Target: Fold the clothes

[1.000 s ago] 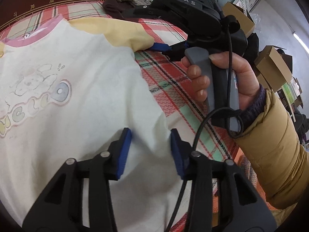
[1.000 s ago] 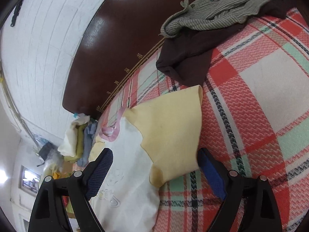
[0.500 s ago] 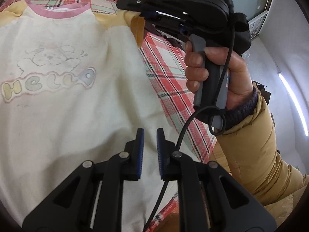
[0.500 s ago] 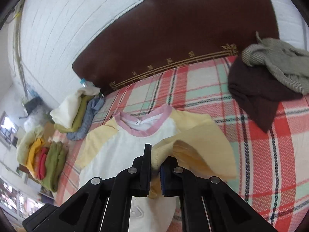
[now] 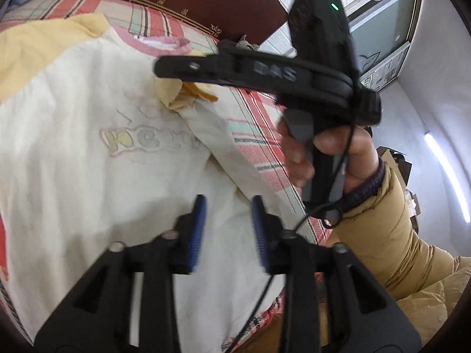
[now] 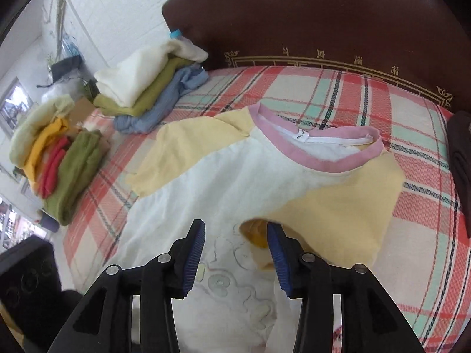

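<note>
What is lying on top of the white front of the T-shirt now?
On the T-shirt, one yellow sleeve lies folded inward over the chest. It covers part of the printed picture. What lies under the sleeve cannot be seen.

Bedroom: plaid-covered bed [image 6: 338, 88], dark headboard [image 6: 323, 14], clothes piles [image 6: 147, 88].

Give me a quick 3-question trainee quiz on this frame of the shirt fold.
1. True or false: the right sleeve lies folded over the shirt front.
2. The collar colour is: A pink, B green, C blue.
3. Is cloth pinched in the left gripper or right gripper?

Key: 1 true. 2 A. 3 No; both grippers' jaws are opening, with nothing pinched between them.
</note>
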Available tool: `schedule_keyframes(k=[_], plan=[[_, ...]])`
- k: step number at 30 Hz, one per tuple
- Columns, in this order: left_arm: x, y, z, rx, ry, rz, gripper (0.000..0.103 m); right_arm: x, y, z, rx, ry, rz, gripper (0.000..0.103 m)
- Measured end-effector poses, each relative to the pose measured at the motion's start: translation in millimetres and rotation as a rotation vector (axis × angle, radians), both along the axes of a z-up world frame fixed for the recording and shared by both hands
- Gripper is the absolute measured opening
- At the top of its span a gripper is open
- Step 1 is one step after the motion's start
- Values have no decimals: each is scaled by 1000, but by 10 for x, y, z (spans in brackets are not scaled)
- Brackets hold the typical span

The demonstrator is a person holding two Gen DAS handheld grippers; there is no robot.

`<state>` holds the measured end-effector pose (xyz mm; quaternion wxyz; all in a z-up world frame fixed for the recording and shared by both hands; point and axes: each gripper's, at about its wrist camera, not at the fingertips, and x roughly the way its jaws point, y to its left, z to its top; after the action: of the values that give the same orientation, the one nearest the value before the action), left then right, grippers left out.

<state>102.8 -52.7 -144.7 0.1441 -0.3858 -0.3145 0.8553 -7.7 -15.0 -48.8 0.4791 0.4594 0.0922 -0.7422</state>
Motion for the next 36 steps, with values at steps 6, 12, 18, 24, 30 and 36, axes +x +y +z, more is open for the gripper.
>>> schedule_keyframes(k=[6,12,18,24,30,36], plan=[[-238,-119,55,-82,-2,23,78,-175,732,29,-46,-30,-188,62],[-545,-367,47,-132,-60,41,78,-453,754,-223,-17,-57,-249,62],[-709,-504,-13,-91,-102,46,78,-519,431,-343,57,-16,-172,11],[-644,-532,-5,-40,-96,17,78,-595,325,-45,-2,32,-166,9],[-580,-540,62,-32,-71,2,79,-549,194,77,56,146,-147,9],[-632,-307,-81,-17,-109,-83,80,-566,393,43,17,87,-184,11]])
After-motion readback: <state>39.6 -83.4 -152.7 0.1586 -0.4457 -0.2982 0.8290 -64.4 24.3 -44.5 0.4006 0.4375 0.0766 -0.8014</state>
